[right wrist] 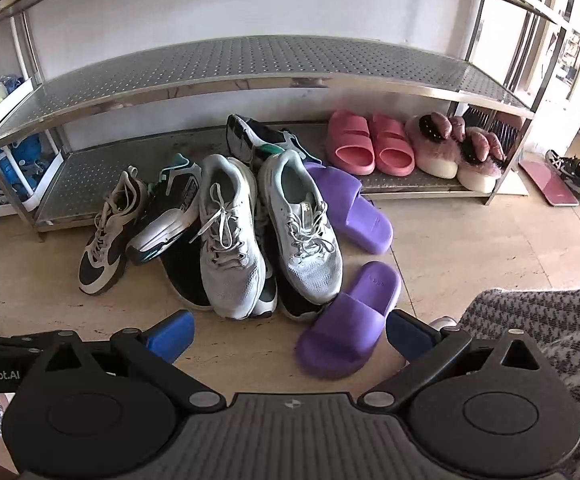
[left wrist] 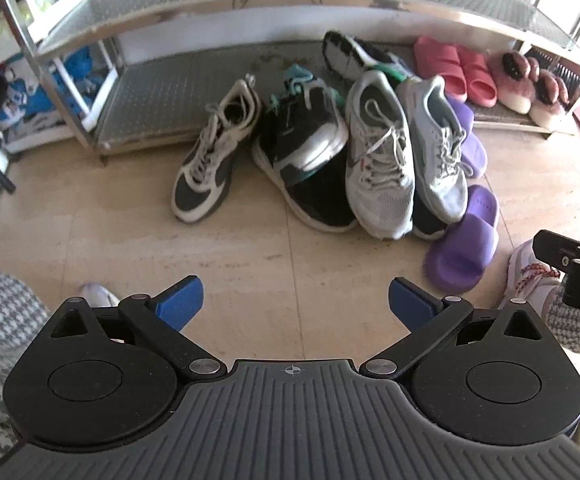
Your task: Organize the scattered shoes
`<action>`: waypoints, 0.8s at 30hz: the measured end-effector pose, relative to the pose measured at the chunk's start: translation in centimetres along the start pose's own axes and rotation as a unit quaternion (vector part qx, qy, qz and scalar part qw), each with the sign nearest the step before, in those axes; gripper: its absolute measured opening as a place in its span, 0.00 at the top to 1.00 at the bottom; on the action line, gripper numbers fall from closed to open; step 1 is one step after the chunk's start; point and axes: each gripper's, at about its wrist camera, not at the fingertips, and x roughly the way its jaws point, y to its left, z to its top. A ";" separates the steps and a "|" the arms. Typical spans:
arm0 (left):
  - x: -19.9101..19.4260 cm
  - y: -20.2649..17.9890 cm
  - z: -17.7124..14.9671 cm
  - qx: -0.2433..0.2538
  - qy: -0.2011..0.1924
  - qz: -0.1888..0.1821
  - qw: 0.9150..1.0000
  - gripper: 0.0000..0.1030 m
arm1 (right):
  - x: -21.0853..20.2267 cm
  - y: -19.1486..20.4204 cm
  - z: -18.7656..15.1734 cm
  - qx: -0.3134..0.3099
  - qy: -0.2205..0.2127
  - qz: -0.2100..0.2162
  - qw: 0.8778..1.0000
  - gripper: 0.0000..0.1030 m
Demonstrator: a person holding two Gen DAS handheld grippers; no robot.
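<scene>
Looks like a home entryway, shoe storage corner. In front of me: stainless steel rack [right wrist: 249, 76] with perforated shelves against a plain white wall [right wrist: 229, 4]. Pink slides [right wrist: 370, 144] and fluffy pink slippers [right wrist: 454, 152] sit paired on its bottom shelf. Worn sneakers [right wrist: 225, 232] and purple slides [right wrist: 350, 316] piled on a beige tiled floor [left wrist: 109, 232] just off the rack. Second white rack [left wrist: 21, 92] at far left, holding blue and white items, too blurred to identify. Bathroom scale [right wrist: 546, 184] on the floor at right, more shoes just beside it. Mixed household footwear, daylight from the right.
</scene>
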 end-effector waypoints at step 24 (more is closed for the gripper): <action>0.0 -0.9 -0.4 0.030 -0.025 0.006 0.999 0.01 | -0.1 1.1 -1.3 0.000 0.000 0.005 1.000 0.01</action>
